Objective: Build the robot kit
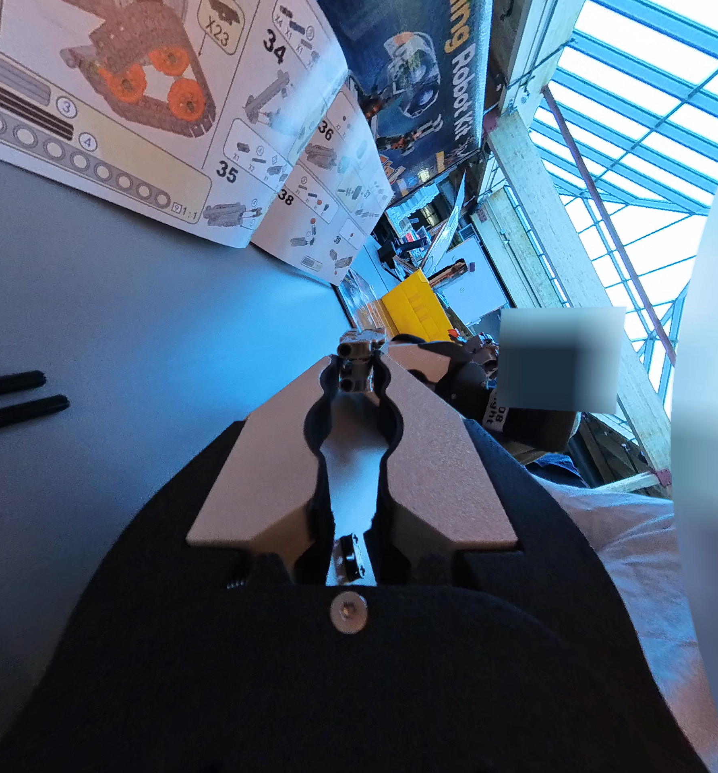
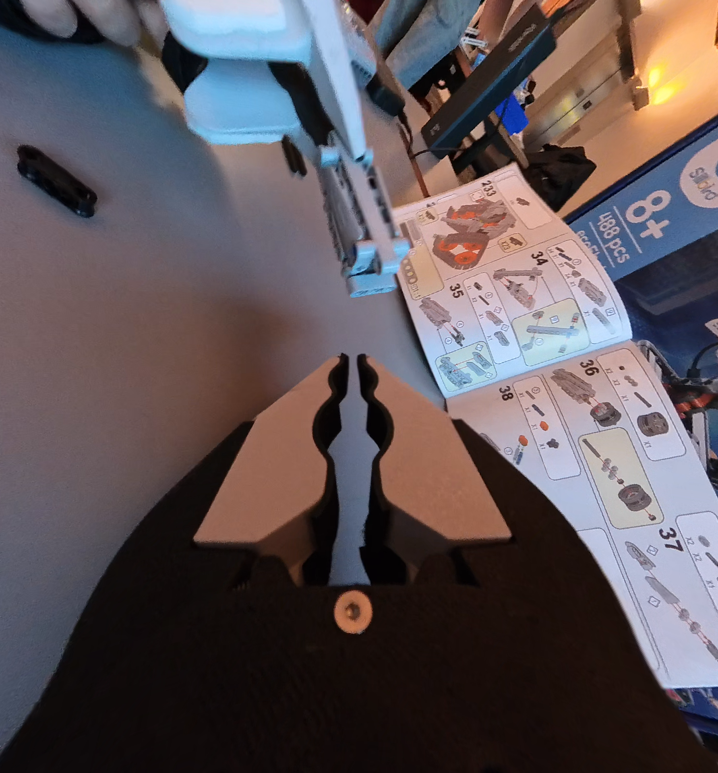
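My left gripper [image 1: 355, 370] is shut on a small grey building-block assembly [image 1: 353, 364] with round holes, pinched at the fingertips and held above the grey table [image 1: 139, 334]. In the right wrist view the left gripper [image 2: 302, 138] hangs at the top with the long grey assembly [image 2: 363, 234] sticking down out of it. My right gripper [image 2: 352, 359] is shut and empty, its tips a little below the assembly's lower end and apart from it. Part of the right gripper [image 1: 420, 359] shows just behind the held piece in the left wrist view.
An open instruction booklet [image 2: 537, 376] lies on the table [image 2: 97, 334] to the right, also in the left wrist view [image 1: 160, 104]. A blue kit box [image 2: 662, 200] stands behind it. A black beam [image 2: 56, 180] and two black rods [image 1: 14, 397] lie loose. My hands' fingertips stand some 8 cm from each other.
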`<state>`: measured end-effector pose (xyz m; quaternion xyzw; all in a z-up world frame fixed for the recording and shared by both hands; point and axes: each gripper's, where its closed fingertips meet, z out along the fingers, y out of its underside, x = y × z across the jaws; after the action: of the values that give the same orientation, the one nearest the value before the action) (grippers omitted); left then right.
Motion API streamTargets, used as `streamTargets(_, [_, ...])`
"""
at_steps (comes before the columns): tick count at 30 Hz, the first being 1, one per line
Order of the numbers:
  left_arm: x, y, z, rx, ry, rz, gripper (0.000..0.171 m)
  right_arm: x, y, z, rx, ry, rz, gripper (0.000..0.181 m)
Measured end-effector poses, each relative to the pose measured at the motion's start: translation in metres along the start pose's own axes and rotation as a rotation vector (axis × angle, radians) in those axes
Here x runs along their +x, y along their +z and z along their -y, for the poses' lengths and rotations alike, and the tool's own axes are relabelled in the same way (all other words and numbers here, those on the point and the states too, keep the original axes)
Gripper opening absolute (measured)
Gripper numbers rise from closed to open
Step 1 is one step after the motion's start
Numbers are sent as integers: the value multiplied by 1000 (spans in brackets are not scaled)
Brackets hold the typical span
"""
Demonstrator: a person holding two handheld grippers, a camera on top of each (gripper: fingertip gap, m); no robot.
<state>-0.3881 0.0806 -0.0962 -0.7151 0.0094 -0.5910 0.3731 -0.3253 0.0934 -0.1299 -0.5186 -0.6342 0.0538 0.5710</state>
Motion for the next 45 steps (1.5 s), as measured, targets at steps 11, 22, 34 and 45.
streamTargets(11, [-1,3,-9,-49,-3,20,13,-7,-12,38,212,185,138,44])
streamTargets(22, [7,8,-27,-148,-11,-18,14,-9,-10,38,192,154,97,39])
streamTargets(34, [7,-32,-46,-202,33,70,40,-36,-3,61,213,314,364,24])
streamTargets(45, [9,-51,-17,-143,428,269,50,-52,17,45,12,449,519,24])
